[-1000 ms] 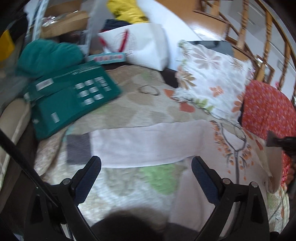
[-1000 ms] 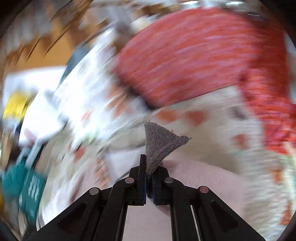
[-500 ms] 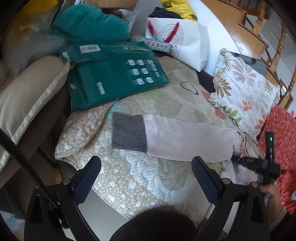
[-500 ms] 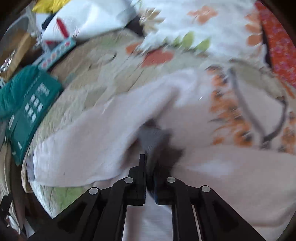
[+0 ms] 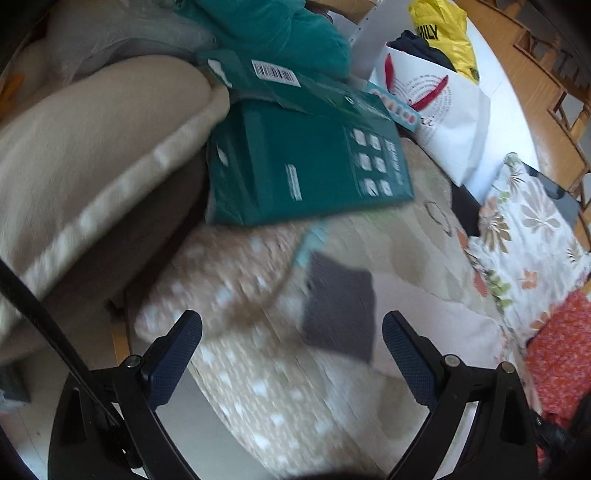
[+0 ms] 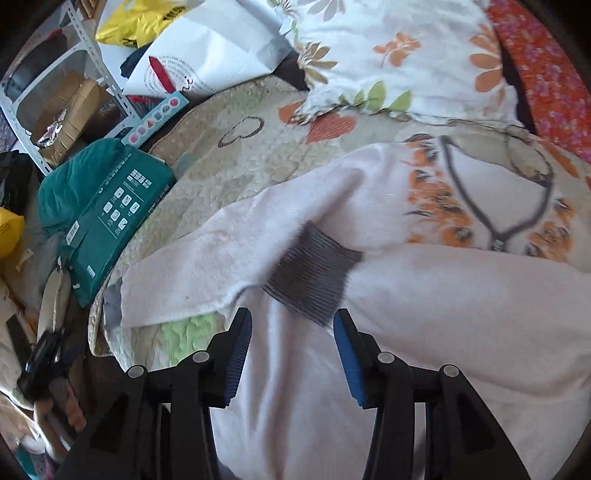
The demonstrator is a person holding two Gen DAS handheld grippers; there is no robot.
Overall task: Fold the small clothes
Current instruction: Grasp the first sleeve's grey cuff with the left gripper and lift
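A pale pink sweater [image 6: 424,302] with an orange flower print lies flat on the quilt [image 6: 236,155]. One sleeve is folded across its body, and that sleeve's grey ribbed cuff [image 6: 314,273] rests just ahead of my right gripper [image 6: 293,332]. The right jaws are opening, with nothing pressed between them. The other sleeve [image 6: 229,258] stretches out to the left. Its grey cuff [image 5: 340,306] lies in front of my left gripper [image 5: 291,343], which is open wide and holds nothing. The left wrist view is blurred.
A green box [image 5: 303,166] lies at the quilt's far edge beside a beige cushion [image 5: 92,166]. Behind them stand a white paper bag [image 5: 450,122] and a yellow bag [image 5: 443,33]. A floral pillow [image 6: 399,55] and red fabric [image 6: 546,66] border the sweater's far side.
My right gripper carried the grey cuff down onto the sweater's body and let go, its jaws parting. My left gripper swung down and left towards the outstretched sleeve's cuff.
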